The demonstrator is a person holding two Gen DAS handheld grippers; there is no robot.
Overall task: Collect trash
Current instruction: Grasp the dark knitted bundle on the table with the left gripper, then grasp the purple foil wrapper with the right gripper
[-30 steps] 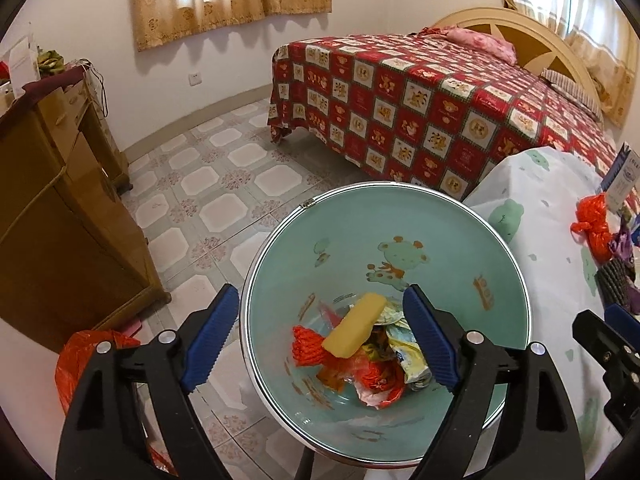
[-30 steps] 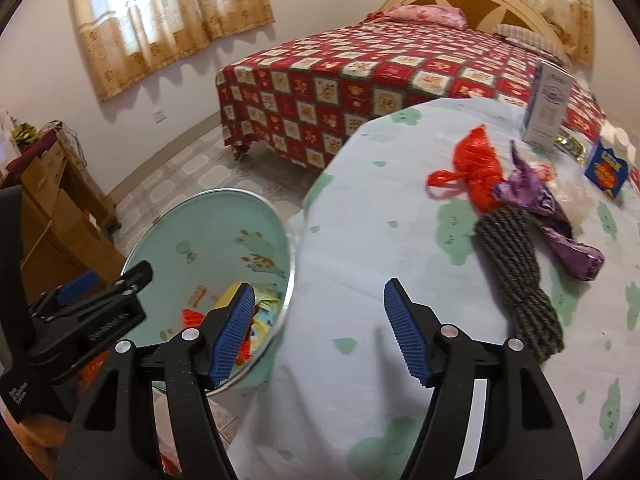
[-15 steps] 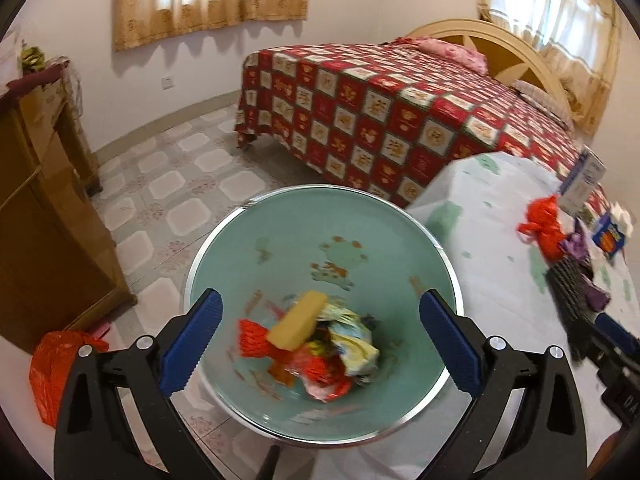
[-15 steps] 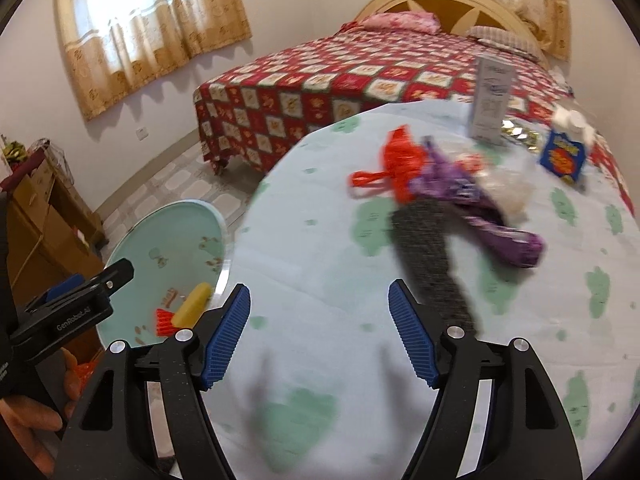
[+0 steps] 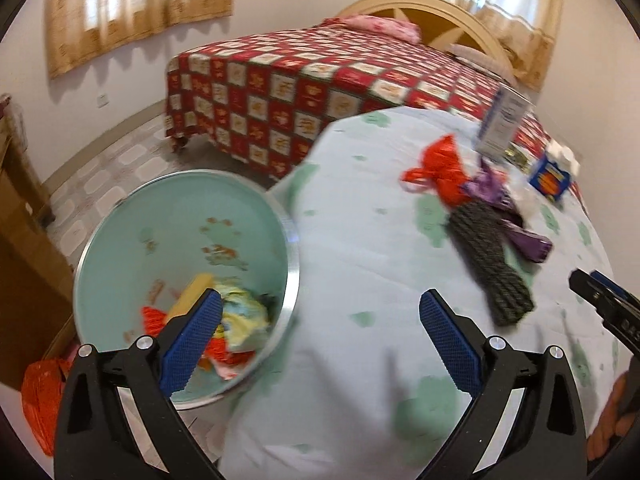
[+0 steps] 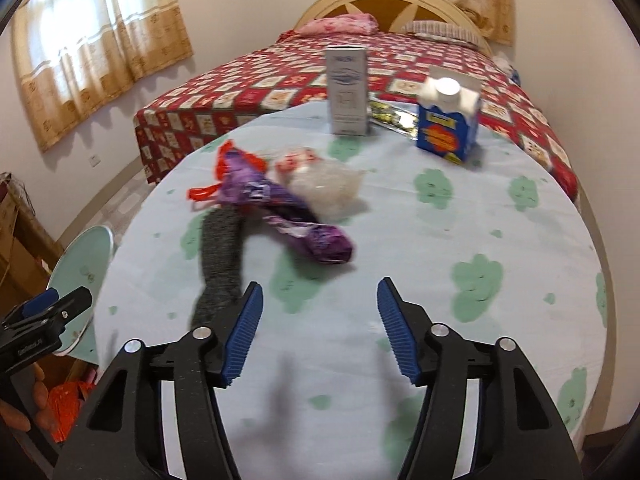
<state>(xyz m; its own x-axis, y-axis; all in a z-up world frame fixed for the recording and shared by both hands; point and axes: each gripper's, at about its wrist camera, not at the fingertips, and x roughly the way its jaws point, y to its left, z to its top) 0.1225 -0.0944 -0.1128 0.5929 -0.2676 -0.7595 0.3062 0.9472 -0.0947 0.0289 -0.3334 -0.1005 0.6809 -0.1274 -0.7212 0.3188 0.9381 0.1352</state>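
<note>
A pale green bin [image 5: 256, 220] stands on the floor beside the round table [image 5: 360, 248]; a yellow piece and crumpled wrappers lie in it. On the table lie a red plastic bag [image 5: 440, 168], a purple wrapper [image 6: 288, 208], a dark grey sock [image 6: 222, 256] and a clear crumpled bag [image 6: 328, 184]. My left gripper [image 5: 320, 320] stands open and empty, straddling the bin's rim and the table edge. My right gripper [image 6: 320, 316] hovers over the table in front of the trash, its jaws closing with nothing between them.
A white carton [image 6: 347, 92] and a blue carton [image 6: 446, 124] stand at the table's far side, a shiny wrapper [image 6: 390, 116] between them. Behind is a bed [image 6: 280, 80] with a red checked cover. A wooden cabinet [image 5: 24, 240] and an orange bag [image 5: 38, 392] are at left.
Both grippers have swung right, from over the bin toward the table. The left jaws have spread wider. The right jaws now stand a little narrower, and the trash pile sits nearer ahead.
</note>
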